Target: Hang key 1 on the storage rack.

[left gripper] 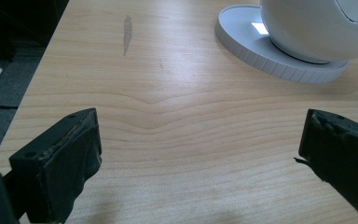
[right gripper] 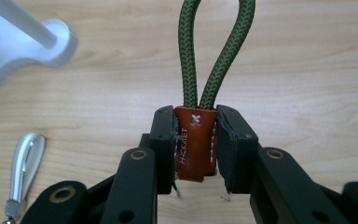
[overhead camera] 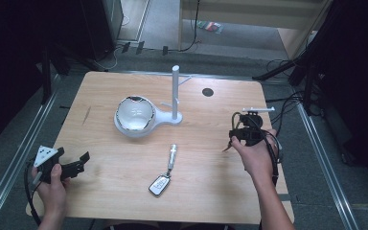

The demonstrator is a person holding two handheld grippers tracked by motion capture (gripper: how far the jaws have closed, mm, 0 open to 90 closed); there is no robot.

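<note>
Right claw point(right gripper: 196, 140) closed on the brown leather tab point(right gripper: 195, 142) of a green cord loop point(right gripper: 214, 51), the jaws pressing the tab from both sides while the loop stands free beyond them. In the high view this claw point(overhead camera: 247, 135) is held over the right part of the tabletop point(overhead camera: 100, 91), right of the white stand point(overhead camera: 176, 93) with its upright post and side peg. Left claw point(left gripper: 196, 158) wide open and holding nothing, low over the near left of the tabletop, with the stand's round base and white bowl point(left gripper: 307, 32) ahead of it. A key fob on a metal clip point(overhead camera: 165, 170) lies flat near the middle, apart from both claws.

Judged risks: the grip sits on the tab alone, so the limp loop may sag or twist and miss the peg if hanging is intended; a pull against the post could drag the tab from the jaws, or tip the light stand, which the idle left claw does not steady.
</note>
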